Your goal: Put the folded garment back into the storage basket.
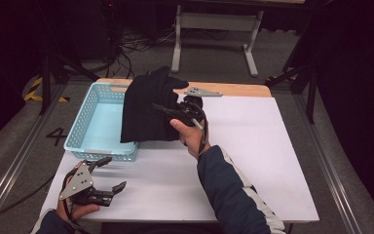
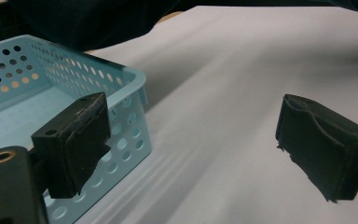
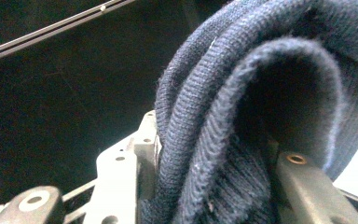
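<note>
Black left gripper (image 1: 108, 174) resting lower left of frame, jaws spread, gripping nothing. Blue basket (image 1: 85, 119) sitting left of centre. Dark knit cloth (image 1: 146, 105) hanging at centre, overlapping basket's right edge, clenched in right gripper (image 1: 168, 112).

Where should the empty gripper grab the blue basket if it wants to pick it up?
Best guess: the near rim of the blue basket, taken from above by the left gripper, whose jaws stand open just in front of it. The wall is thin and upright, so one jaw fits inside and one outside. The far right corner is poorer: the dark knitted cloth in the right gripper hangs over it.
</note>
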Motion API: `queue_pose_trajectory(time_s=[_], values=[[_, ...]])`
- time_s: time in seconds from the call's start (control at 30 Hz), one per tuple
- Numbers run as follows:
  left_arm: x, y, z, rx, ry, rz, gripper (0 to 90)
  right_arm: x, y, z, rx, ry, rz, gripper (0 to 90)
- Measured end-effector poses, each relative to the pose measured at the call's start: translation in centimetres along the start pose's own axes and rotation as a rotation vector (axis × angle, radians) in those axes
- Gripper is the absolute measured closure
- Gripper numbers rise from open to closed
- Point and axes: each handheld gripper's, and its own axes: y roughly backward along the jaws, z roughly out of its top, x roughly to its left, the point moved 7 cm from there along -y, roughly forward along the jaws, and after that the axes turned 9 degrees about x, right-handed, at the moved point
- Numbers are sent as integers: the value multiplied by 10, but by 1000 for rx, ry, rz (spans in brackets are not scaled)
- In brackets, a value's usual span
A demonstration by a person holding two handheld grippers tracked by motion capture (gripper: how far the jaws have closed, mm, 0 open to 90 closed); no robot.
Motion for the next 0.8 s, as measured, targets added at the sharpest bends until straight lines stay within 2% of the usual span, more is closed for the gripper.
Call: queue_pose_trajectory(time_s=[0.47,0.8], values=[[0,0,2,-21,8,-19,110,9,-64,10,54,-4,8,581],[-1,-1,2,-19,-3,-38,111,5,-101,4,86,-39,-2,579]])
